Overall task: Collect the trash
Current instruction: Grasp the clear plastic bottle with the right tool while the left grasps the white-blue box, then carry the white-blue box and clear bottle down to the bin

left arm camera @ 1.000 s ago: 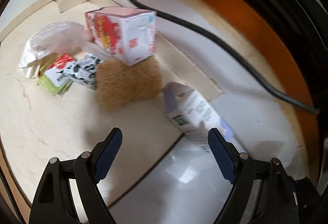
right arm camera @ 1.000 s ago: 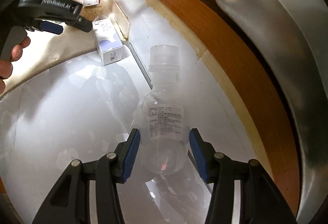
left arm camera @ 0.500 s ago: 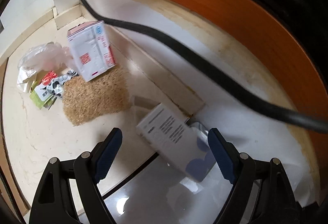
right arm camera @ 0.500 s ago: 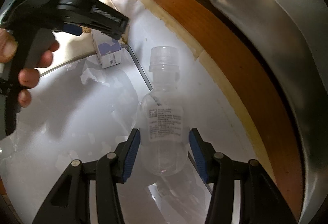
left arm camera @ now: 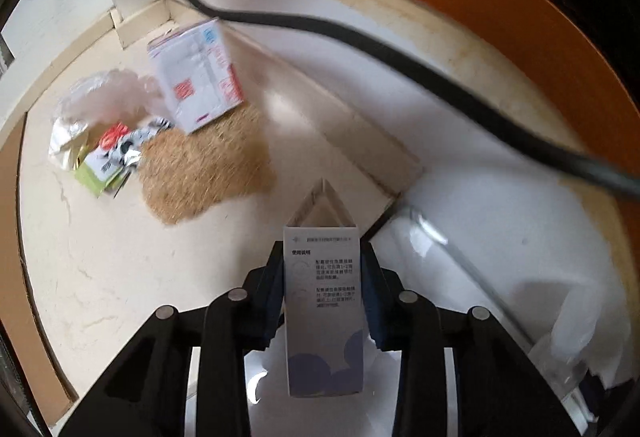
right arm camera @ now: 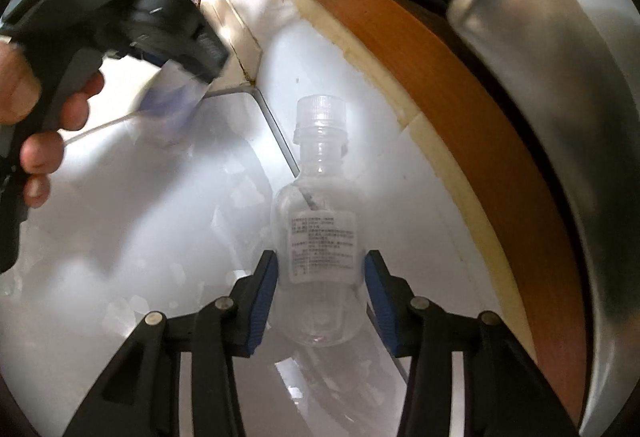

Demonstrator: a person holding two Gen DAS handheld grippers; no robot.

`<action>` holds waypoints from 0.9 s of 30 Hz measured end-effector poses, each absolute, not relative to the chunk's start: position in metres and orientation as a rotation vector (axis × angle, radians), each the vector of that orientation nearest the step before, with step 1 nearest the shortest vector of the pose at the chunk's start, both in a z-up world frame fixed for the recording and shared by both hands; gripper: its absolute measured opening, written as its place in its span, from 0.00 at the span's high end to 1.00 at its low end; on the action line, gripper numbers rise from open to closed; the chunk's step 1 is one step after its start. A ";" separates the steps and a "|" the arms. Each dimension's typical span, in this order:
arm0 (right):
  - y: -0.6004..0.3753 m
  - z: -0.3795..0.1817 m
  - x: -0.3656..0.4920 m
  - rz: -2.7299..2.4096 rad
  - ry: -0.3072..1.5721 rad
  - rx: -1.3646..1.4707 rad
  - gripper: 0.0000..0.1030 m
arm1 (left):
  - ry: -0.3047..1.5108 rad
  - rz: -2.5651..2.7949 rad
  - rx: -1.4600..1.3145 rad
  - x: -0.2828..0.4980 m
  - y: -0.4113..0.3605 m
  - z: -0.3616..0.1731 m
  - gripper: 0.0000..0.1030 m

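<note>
My left gripper point(left arm camera: 323, 277) is shut on a small white and lilac carton point(left arm camera: 323, 309) with an open top flap, held over the edge of a white plastic-lined bin point(left arm camera: 500, 237). The carton also shows blurred in the right wrist view point(right arm camera: 172, 101) under the left gripper's body. My right gripper point(right arm camera: 320, 277) is shut on a clear plastic bottle point(right arm camera: 320, 237) with a printed label and a clear cap, held above the white bin liner point(right arm camera: 120, 257).
On the cream floor lie a red and white carton point(left arm camera: 196, 77), a tan fibrous pad point(left arm camera: 204, 169), crumpled wrappers point(left arm camera: 108, 153) and a clear plastic bag point(left arm camera: 104, 97). A black cable point(left arm camera: 360, 37) runs along an orange wood wall point(left arm camera: 480, 5). A shiny metal surface point(right arm camera: 560, 117) stands at the right.
My left gripper has closed on the small white and lilac carton, which lay on the floor at the bin's edge, and now holds it. The right gripper still holds the bottle.
</note>
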State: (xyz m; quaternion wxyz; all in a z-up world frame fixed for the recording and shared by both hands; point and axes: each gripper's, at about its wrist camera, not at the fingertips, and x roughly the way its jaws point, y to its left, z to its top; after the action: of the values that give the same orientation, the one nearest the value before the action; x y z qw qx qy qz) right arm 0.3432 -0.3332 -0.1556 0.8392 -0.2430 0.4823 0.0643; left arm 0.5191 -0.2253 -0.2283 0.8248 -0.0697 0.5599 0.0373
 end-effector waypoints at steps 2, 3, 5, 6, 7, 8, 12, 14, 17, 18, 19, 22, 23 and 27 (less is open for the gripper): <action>-0.333 -0.149 0.338 0.129 1.011 -0.510 0.57 | 1.186 0.074 -0.130 0.505 -0.218 -0.223 0.68; -0.332 -0.146 0.335 0.129 1.010 -0.508 0.57 | 1.185 0.068 -0.124 0.499 -0.215 -0.220 0.68; -0.331 -0.140 0.328 0.124 1.007 -0.495 0.57 | 1.184 0.051 -0.115 0.481 -0.206 -0.209 0.68; -0.329 -0.137 0.326 0.125 1.009 -0.487 0.57 | 1.184 0.039 -0.115 0.473 -0.201 -0.204 0.68; -0.327 -0.132 0.321 0.127 1.009 -0.473 0.57 | 1.183 0.026 -0.113 0.461 -0.195 -0.197 0.68; -0.325 -0.129 0.317 0.129 1.009 -0.463 0.57 | 1.183 0.015 -0.112 0.457 -0.184 -0.195 0.68; -0.308 -0.112 0.288 0.143 1.007 -0.421 0.57 | 1.174 -0.030 -0.107 0.412 -0.164 -0.167 0.68; -0.304 -0.106 0.277 0.146 1.004 -0.406 0.57 | 1.163 -0.051 -0.099 0.386 -0.157 -0.151 0.68; -0.290 -0.091 0.251 0.157 0.992 -0.371 0.57 | 1.155 -0.086 -0.095 0.346 -0.144 -0.136 0.68; -0.284 -0.085 0.240 0.159 0.988 -0.358 0.57 | 1.149 -0.099 -0.093 0.329 -0.138 -0.129 0.68; -0.279 -0.079 0.230 0.162 0.986 -0.342 0.57 | 1.148 -0.106 -0.093 0.329 -0.121 -0.134 0.68; -0.259 -0.066 0.192 0.181 0.987 -0.286 0.57 | 1.141 -0.138 -0.086 0.292 -0.104 -0.123 0.68; -0.251 -0.062 0.177 0.188 0.988 -0.268 0.57 | 1.137 -0.145 -0.078 0.276 -0.097 -0.119 0.68; -0.222 -0.059 0.132 0.227 1.005 -0.182 0.56 | 1.127 -0.165 -0.066 0.219 -0.066 -0.110 0.68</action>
State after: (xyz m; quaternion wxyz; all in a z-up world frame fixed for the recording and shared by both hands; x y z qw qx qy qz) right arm 0.1319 -0.2216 -0.0590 0.8662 -0.0871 0.4800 0.1082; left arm 0.2193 -0.0660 -0.1096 0.8417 -0.0314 0.5334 -0.0781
